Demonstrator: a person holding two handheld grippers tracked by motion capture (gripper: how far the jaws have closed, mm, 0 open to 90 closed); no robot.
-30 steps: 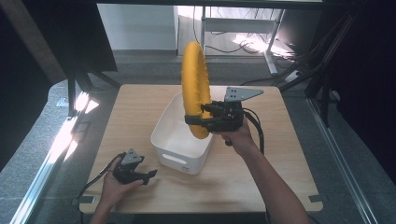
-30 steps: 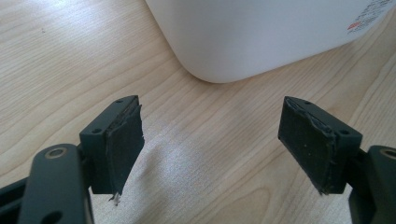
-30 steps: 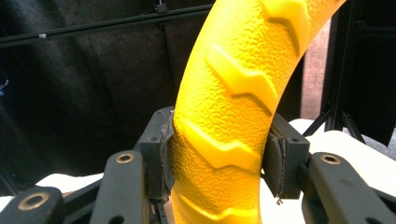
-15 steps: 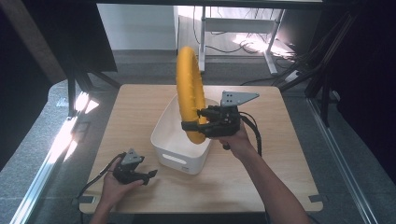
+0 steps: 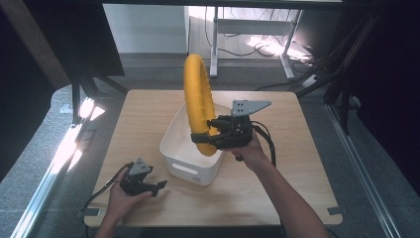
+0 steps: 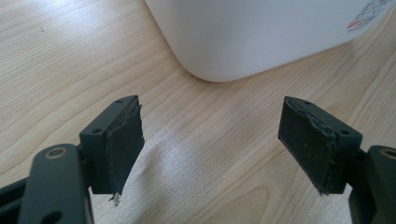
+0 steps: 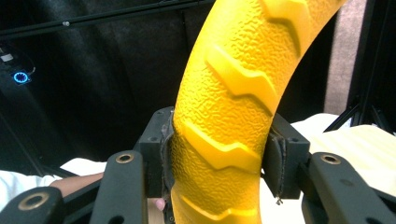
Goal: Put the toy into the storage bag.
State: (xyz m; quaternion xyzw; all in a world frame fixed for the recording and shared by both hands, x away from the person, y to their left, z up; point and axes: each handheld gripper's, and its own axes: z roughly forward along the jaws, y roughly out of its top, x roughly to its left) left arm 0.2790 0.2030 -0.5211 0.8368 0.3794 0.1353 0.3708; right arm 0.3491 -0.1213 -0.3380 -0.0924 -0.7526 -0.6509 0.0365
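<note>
In the high view, we are seeing the yellow ring [image 5: 198, 101] shifted left of where it stood a second ago, standing on edge over the white bin [image 5: 185, 148], its long axis upright, clamped low by the right gripper [image 5: 205, 139]. The left gripper [image 5: 157, 187] is resting on the wooden table [image 5: 297, 163].

In the left gripper view, we are seeing the jaws standing apart, facing the bin's [image 6: 261, 32] corner.

In the right gripper view, the pads [image 7: 161, 154] are pressing the ring's [image 7: 233, 116] ridged sides.

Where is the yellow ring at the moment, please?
In the high view, the yellow ring stands upright at the table's middle, held over the white bin by the right gripper, whose jaws clamp its lower part.
</note>
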